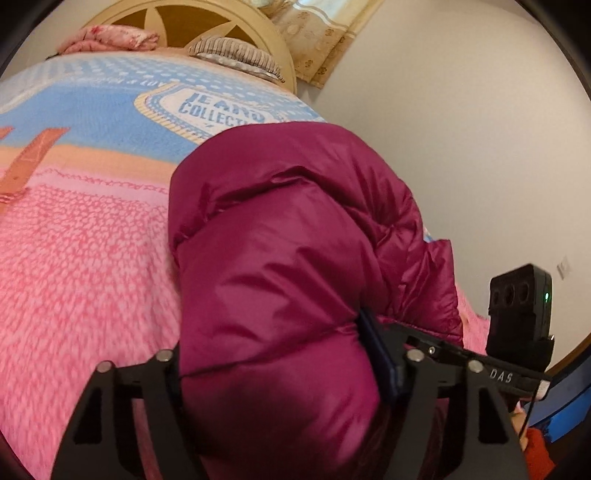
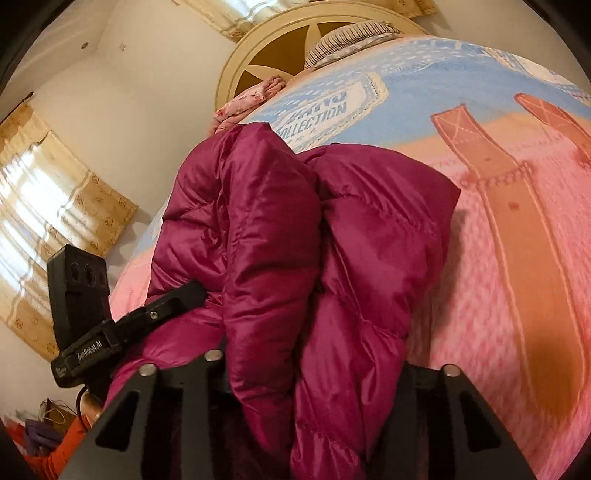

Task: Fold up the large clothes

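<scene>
A magenta puffer jacket (image 1: 295, 258) lies bunched on the pink and blue blanket (image 1: 81, 258) of a bed. My left gripper (image 1: 280, 373) is shut on a thick fold of the jacket, which bulges between its fingers. The right gripper's finger (image 1: 436, 350) reaches into the jacket from the right in this view. In the right wrist view the jacket (image 2: 351, 258) fills the middle, and my right gripper (image 2: 295, 373) is shut on a fold of it. The left gripper's finger (image 2: 173, 299) presses into the jacket at the left.
The blanket (image 2: 517, 295) covers the bed. A round cream headboard (image 1: 236, 22) stands at the far end with a pink pillow (image 1: 110, 37) and a striped pillow (image 1: 236, 55). A white wall (image 1: 480, 129) is on the right. Curtained windows (image 2: 48, 206) are seen at the left.
</scene>
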